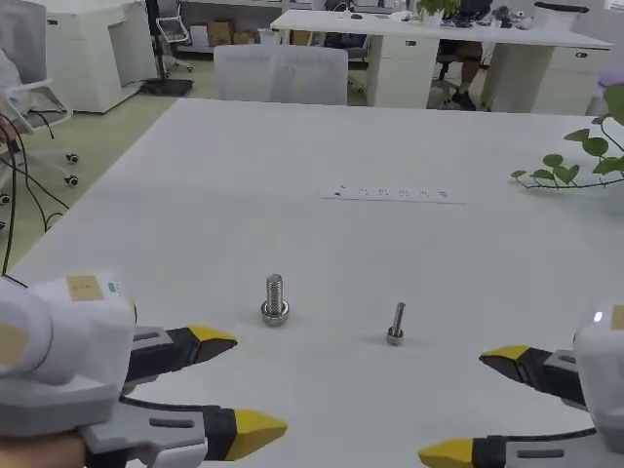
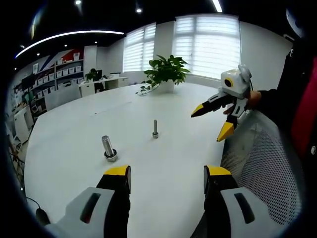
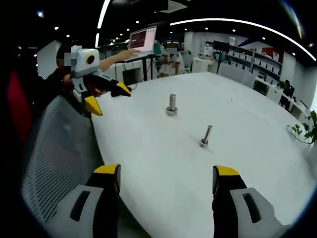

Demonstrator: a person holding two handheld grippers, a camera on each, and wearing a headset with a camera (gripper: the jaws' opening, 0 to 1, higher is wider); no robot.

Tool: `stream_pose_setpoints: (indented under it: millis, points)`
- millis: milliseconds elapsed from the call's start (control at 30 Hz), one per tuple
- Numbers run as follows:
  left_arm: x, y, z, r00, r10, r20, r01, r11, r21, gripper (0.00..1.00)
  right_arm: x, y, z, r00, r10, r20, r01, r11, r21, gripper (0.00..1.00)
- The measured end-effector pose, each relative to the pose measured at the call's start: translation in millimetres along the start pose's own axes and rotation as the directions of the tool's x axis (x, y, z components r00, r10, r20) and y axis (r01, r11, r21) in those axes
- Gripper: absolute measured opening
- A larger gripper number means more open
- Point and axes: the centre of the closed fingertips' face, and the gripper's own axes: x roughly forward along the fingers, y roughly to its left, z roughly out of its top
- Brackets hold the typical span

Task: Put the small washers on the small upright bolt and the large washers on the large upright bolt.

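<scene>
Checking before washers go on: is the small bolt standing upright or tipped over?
Upright. The small bolt stands on its head on the white table, shank pointing up; the left gripper view shows the same.

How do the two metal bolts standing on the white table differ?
The thick silver threaded bolt has a stout shank and broad round head; the thin silver bolt is much slimmer, with a small head. The thick bolt stands toward the left gripper, the thin bolt toward the right gripper. Both stand upright, head down, on the white table, with nothing on them.
</scene>
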Motion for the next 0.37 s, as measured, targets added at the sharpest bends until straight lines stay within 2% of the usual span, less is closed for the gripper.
stream_pose_setpoints:
  millis: [367]
  points:
    - [-1.9, -0.4, -1.3, 1.0000, 0.001, -0.004, -0.001, 1.000, 0.001, 0.59, -0.1, 2.2, 0.2, 1.0000, -0.002, 0.002, 0.002, 1.000, 0.002, 0.77]
